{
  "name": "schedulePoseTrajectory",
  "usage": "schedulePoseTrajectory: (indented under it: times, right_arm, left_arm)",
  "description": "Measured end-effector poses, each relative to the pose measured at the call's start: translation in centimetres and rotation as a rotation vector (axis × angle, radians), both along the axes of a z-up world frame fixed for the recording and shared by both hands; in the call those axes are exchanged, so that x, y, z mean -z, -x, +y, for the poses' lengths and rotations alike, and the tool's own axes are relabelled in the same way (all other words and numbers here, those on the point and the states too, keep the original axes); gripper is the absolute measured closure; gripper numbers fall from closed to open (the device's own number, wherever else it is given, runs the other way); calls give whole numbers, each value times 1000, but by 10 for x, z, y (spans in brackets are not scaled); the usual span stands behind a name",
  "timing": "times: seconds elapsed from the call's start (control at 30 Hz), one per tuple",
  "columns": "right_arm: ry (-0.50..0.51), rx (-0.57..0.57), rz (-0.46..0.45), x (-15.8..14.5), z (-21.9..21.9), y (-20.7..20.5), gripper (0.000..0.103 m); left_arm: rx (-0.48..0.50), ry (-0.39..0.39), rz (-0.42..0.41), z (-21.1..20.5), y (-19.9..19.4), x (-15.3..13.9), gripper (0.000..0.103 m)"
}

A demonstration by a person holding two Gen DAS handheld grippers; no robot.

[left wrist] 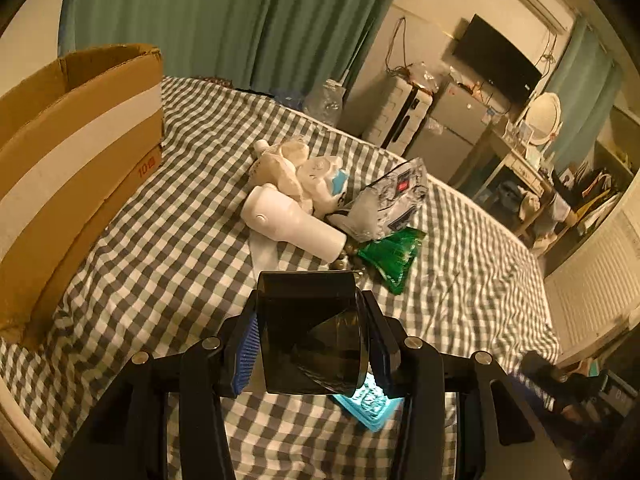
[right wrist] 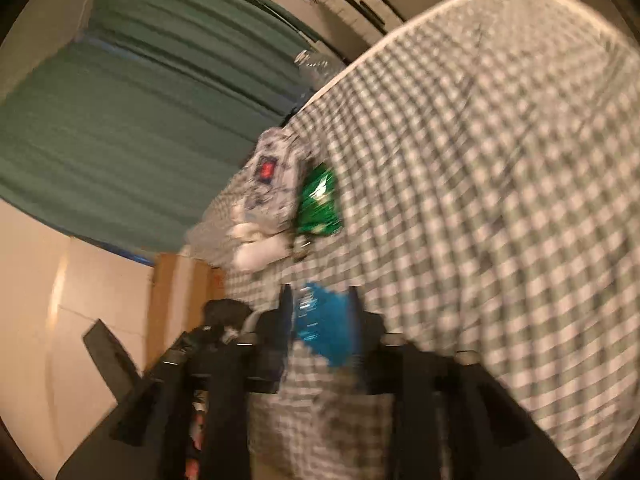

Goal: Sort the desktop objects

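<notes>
My left gripper (left wrist: 310, 334) is shut on a glossy black box (left wrist: 310, 332) and holds it above the checked bedcover (left wrist: 180, 248). Ahead of it lie a white handheld device (left wrist: 292, 222), a cream plush toy (left wrist: 298, 172), a grey printed packet (left wrist: 390, 200) and a green foil packet (left wrist: 390, 256). A bright blue item (left wrist: 370, 404) lies under the left gripper. In the blurred, tilted right wrist view, my right gripper (right wrist: 320, 320) has its fingers on both sides of the blue item (right wrist: 324, 324); the grey packet (right wrist: 268, 184) and green packet (right wrist: 320, 204) lie beyond.
An open cardboard box (left wrist: 76, 152) stands on the bed at the left. Green curtains (left wrist: 224, 16) hang behind. A plastic bottle (left wrist: 326, 100), a small fridge (left wrist: 448, 128), a TV and a cluttered desk stand beyond the bed's far right edge.
</notes>
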State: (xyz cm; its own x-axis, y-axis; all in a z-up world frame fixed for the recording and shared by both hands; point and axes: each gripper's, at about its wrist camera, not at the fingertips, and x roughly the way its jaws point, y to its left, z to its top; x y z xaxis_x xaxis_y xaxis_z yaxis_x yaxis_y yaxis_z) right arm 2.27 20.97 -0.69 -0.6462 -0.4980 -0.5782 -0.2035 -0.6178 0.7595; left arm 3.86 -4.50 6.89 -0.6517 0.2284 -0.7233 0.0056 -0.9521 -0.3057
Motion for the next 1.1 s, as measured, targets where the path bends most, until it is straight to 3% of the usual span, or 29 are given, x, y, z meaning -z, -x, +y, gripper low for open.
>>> schedulePoseTrajectory:
  times: [0.23, 0.27, 0.3, 0.33, 0.43, 0.67, 0.77, 0.9, 0.93, 1.0, 1.1]
  right_arm:
    - [207, -10, -60, 41, -49, 26, 54]
    - [244, -8, -59, 45, -49, 28, 57]
    - [291, 8, -45, 48, -49, 31, 79]
    - [296, 24, -37, 48, -47, 32, 90]
    - [215, 32, -18, 30, -43, 33, 90]
    - [16, 69, 32, -20, -19, 26, 90]
    - [-33, 64, 41, -37, -10, 18, 90]
    - [-57, 66, 49, -49, -3, 11, 90]
    - [-58, 65, 52, -51, -3, 10, 90]
    - [-69, 76, 72, -58, -2, 6, 90]
    - [-121, 78, 77, -65, 0, 6, 90]
  left_arm:
    - [41, -71, 25, 20, -8, -4, 55]
    - [47, -60, 25, 23, -7, -4, 55]
    - [56, -50, 24, 26, -6, -2, 55]
    - [62, -46, 20, 28, -5, 0, 55]
    - [65, -61, 2, 27, -2, 5, 55]
    - [34, 23, 24, 15, 0, 0, 55]
    - [27, -6, 33, 8, 0, -4, 55]
    - [51, -35, -15, 10, 3, 3, 54]
    - [64, -38, -36, 13, 3, 7, 52]
    - [85, -28, -55, 23, 1, 11, 33]
    - [125, 2, -61, 42, -5, 16, 17]
